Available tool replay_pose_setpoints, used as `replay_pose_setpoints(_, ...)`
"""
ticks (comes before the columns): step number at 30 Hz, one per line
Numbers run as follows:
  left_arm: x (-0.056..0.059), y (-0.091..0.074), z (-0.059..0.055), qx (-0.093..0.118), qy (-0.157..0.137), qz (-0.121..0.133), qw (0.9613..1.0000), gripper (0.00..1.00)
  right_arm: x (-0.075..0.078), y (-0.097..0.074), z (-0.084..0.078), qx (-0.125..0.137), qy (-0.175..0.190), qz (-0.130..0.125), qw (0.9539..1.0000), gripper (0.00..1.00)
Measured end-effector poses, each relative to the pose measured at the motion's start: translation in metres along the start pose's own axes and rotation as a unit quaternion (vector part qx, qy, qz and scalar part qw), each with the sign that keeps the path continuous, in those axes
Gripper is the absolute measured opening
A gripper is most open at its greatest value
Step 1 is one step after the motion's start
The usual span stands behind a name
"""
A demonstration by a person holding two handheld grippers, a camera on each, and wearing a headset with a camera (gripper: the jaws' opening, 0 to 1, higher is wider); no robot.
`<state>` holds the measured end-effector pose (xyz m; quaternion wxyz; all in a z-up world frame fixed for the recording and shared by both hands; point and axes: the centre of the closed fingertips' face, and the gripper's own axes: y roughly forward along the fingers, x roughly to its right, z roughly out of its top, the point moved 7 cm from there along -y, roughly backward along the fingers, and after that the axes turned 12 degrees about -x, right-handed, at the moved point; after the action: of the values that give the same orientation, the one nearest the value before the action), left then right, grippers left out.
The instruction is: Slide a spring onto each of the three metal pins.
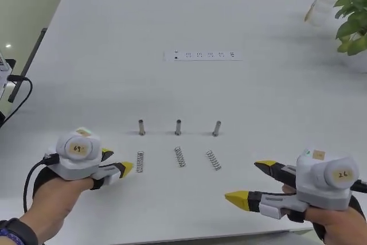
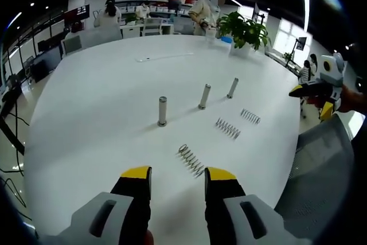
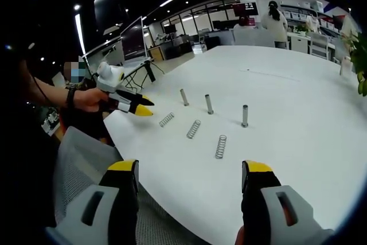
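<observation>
On the white table, toward its near edge, three metal pins stand upright in a row from left to right: left pin, middle pin, right pin. All three pins are bare.

Just near of each pin a spring lies flat on the table, apart from the pin: left spring, middle spring, right spring. The right spring lies at a slant; the left one runs about straight near to far.

Left gripper: held in a hand at near left, yellow-tipped jaws pointing right, tips just beside the left spring and not touching it. Jaws are parted by a small gap, with nothing between them. In the left gripper view the left spring lies just ahead of that gap.

Right gripper: held at near right, jaws pointing left, spread wide, with nothing between them. It is well apart from the right spring.

Writing:
- The left sticker, a round one on top of the left gripper, has handwriting that reads as "69".
- The right sticker, a round one on the right gripper, reads as "26".
- The power strip, white, lies at mid table beyond the pins. Its dark markings are too small to read.

A potted plant stands at the far right.
</observation>
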<state>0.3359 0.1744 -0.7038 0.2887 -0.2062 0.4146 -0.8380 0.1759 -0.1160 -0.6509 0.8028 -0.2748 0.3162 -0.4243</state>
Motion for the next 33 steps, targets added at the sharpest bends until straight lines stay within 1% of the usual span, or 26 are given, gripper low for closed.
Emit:
replay_pose_setpoints(4, 0.005, 0.003, 0.000, 0.001, -0.004, -0.006, 1.0000, 0.30, 0.000, 0.000, 0.000, 0.000, -0.001, 0.000, 1.0000, 0.72)
replay_pose_setpoints(16, 0.012, 0.011, -0.002, -0.001, -0.011, -0.013, 0.9999, 0.29, 0.000, 0.001, -0.001, -0.002, 0.000, 0.001, 1.0000, 0.72)
replay_pose_setpoints(18, 0.015, 0.014, -0.002, -0.001, -0.013, -0.011, 0.9999, 0.29, -0.001, 0.002, -0.002, -0.003, 0.000, 0.001, 1.0000, 0.72)
replay_pose_setpoints(20, 0.015, 0.016, -0.002, 0.001, -0.021, -0.011, 0.9997, 0.28, -0.001, 0.002, -0.002, -0.003, -0.001, 0.002, 1.0000, 0.72)
replay_pose_setpoints(23, 0.017, 0.021, -0.004, -0.002, -0.024, -0.007, 0.9997, 0.28, -0.001, 0.002, -0.002, -0.003, -0.001, 0.002, 1.0000, 0.72)
replay_pose_setpoints(27, 0.019, 0.026, -0.006, -0.003, -0.036, -0.004, 0.9994, 0.27, 0.000, 0.001, -0.002, -0.004, 0.000, 0.001, 1.0000, 0.72)
replay_pose_setpoints(33, 0.024, 0.032, -0.007, -0.004, -0.041, -0.002, 0.9991, 0.26, 0.000, 0.000, -0.002, -0.003, 0.000, 0.001, 1.0000, 0.72)
